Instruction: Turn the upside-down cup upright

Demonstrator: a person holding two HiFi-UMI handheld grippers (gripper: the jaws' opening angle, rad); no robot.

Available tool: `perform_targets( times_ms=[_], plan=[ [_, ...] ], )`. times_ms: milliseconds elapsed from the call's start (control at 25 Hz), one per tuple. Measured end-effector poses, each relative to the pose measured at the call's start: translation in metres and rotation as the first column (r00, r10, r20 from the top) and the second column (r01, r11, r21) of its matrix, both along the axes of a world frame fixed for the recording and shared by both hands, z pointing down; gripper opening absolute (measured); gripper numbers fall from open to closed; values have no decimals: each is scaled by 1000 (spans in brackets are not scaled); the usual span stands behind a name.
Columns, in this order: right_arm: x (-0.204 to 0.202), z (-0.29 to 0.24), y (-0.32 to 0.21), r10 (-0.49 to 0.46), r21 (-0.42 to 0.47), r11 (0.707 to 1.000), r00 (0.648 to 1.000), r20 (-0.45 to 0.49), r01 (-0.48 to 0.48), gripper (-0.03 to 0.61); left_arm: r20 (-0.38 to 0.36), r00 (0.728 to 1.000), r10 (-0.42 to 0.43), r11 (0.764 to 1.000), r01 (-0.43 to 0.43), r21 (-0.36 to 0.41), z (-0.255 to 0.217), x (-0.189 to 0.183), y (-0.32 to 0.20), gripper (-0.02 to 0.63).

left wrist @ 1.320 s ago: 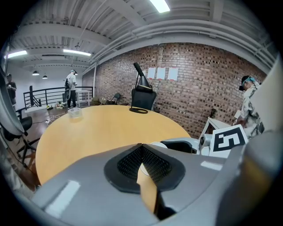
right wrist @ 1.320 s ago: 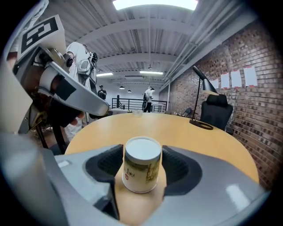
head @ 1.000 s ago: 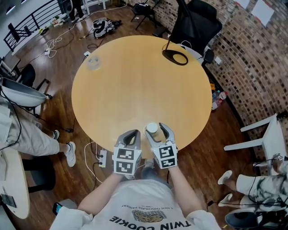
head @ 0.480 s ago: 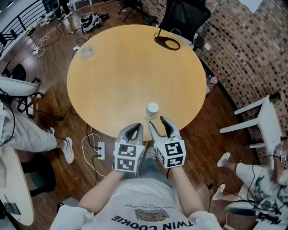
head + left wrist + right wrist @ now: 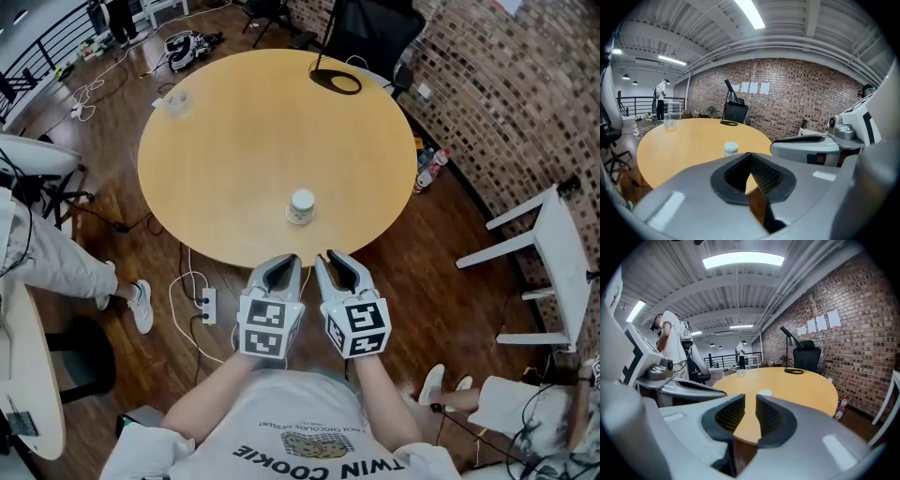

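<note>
- Cup (image 5: 302, 207) first, since its place is on the biggest thing here: it stands on end on the round wooden table (image 5: 262, 141), near the edge closest to the person, with a white round top facing up and a printed side (whether that top is mouth or base, I cannot tell).
- The black office chair (image 5: 366, 28) is at the table's far edge, in front of the brick wall.
- The left gripper (image 5: 281, 267) hangs off the table's near edge, over the floor and apart from the cup. Its own view shows the jaws brought together, the pads meeting at the tip and nothing between them.
- The right gripper (image 5: 333, 261) is just beside the left one, also clear of the table and not touching the cup. Its jaws are closing, with only a narrow slit left, and just the tabletop shows through it.
- A black ring-shaped lamp base (image 5: 336, 82) lies on the far side of the table, near the chair.
- A clear container (image 5: 176, 101) sits at the far left edge, well apart from the cup.
- A bottle (image 5: 427, 169) stands on the floor to the right of the table.
</note>
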State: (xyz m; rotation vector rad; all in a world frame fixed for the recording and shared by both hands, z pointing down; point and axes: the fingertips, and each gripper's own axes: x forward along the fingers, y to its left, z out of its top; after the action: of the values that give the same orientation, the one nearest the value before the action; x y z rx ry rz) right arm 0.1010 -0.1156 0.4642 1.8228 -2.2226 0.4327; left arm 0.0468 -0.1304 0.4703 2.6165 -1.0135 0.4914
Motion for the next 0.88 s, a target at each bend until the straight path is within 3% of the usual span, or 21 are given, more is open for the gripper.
perform_targets(
  times_ms=[400, 880],
  plan=[
    [32, 6, 113, -43, 15, 999, 997, 64, 42, 17, 32, 999, -23, 999, 22, 32, 3, 45, 116, 6],
    [24, 8, 206, -122, 8, 993, 988, 93, 122, 17, 58, 992, -113, 993, 111, 41, 2, 40, 213, 6]
  ],
)
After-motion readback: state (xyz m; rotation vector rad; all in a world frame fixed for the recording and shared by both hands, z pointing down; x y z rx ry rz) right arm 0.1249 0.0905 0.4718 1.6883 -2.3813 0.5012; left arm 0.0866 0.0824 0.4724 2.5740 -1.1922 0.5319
